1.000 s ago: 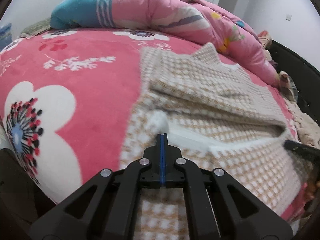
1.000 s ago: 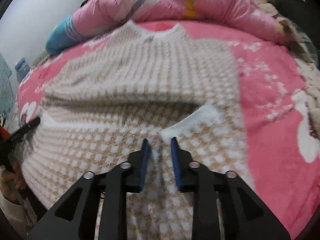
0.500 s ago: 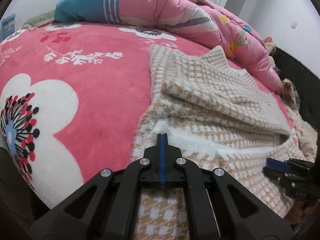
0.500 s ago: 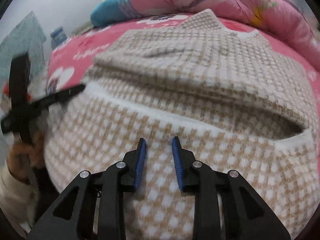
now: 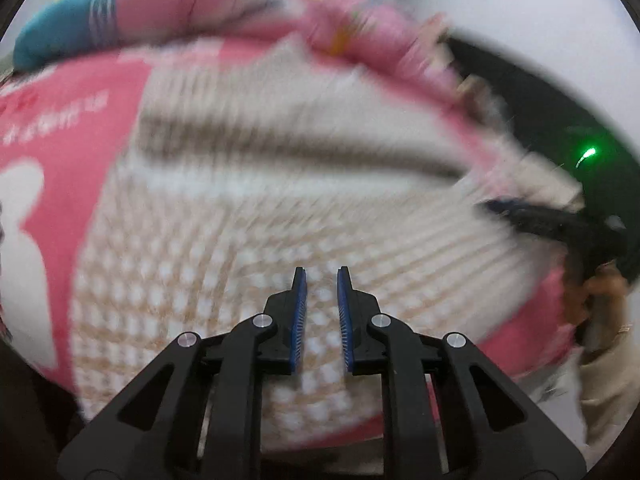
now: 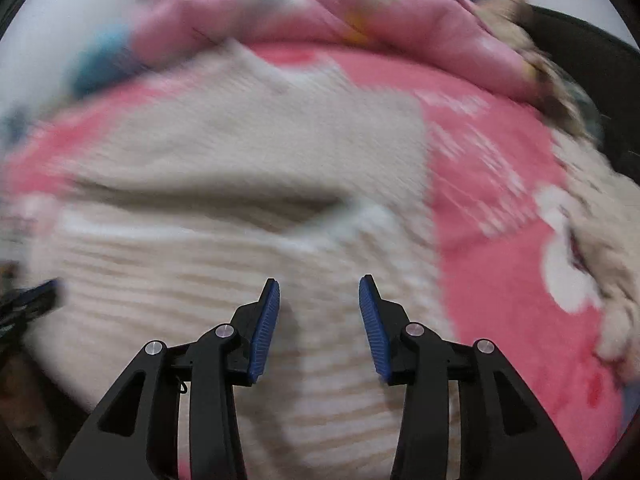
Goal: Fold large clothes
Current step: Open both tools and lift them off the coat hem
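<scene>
The black two-finger right gripper with blue ribbed pads [image 6: 319, 292] hangs over a beige-and-white checked knit sweater [image 6: 248, 168], its jaws opening with nothing gripped between them. The sweater lies folded on a pink flower-print bedspread [image 6: 492, 184], blurred. A rumpled pink quilt [image 6: 320, 8] lies beyond it.

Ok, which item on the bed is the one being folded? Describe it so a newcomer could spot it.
Start from the pink floral bedspread that covers the bed. Lying flat on it, in front of the bunched pink quilt, is the sweater. It is the only beige-and-white checked knit there, with its near part already folded over and a white hem band across it.
</scene>
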### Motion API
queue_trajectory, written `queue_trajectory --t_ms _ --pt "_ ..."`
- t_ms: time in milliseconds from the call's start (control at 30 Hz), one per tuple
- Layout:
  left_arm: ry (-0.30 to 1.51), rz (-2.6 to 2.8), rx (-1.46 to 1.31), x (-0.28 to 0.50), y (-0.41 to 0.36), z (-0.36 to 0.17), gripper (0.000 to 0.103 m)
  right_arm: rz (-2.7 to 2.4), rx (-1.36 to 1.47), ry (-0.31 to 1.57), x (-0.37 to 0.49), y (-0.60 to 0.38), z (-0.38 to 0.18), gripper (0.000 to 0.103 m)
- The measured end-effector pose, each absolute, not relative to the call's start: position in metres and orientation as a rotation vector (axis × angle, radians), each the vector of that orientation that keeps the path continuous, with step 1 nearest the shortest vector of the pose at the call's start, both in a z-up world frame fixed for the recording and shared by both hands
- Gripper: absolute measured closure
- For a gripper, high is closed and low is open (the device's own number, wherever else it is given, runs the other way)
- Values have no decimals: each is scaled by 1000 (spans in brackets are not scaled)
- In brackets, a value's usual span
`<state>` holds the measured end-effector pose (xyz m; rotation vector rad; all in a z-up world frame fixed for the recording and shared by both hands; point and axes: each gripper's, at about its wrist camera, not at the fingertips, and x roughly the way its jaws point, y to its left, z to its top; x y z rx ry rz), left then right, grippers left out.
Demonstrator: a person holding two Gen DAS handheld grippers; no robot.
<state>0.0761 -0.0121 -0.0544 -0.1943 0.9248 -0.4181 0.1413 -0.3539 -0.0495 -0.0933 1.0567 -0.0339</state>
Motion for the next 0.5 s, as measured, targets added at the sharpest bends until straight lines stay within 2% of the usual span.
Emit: queue_trajectory --t_ms 67,167,300,367,500 --pt "904 -421 -300 83 3 -61 100 -1 -34 1081 149 -365 -73 62" --pt "916 -399 -349 86 15 -52 101 10 18 1077 148 -371 -54 62" --pt "839 -463 -257 59 8 -21 89 145 37 982 114 -360 -9 60" --pt "811 -540 -230 46 -4 -9 88 238 -1 943 93 -346 4 57" --pt "829 -557 -116 41 -43 -13 74 354 -110 981 69 -299 -15 52"
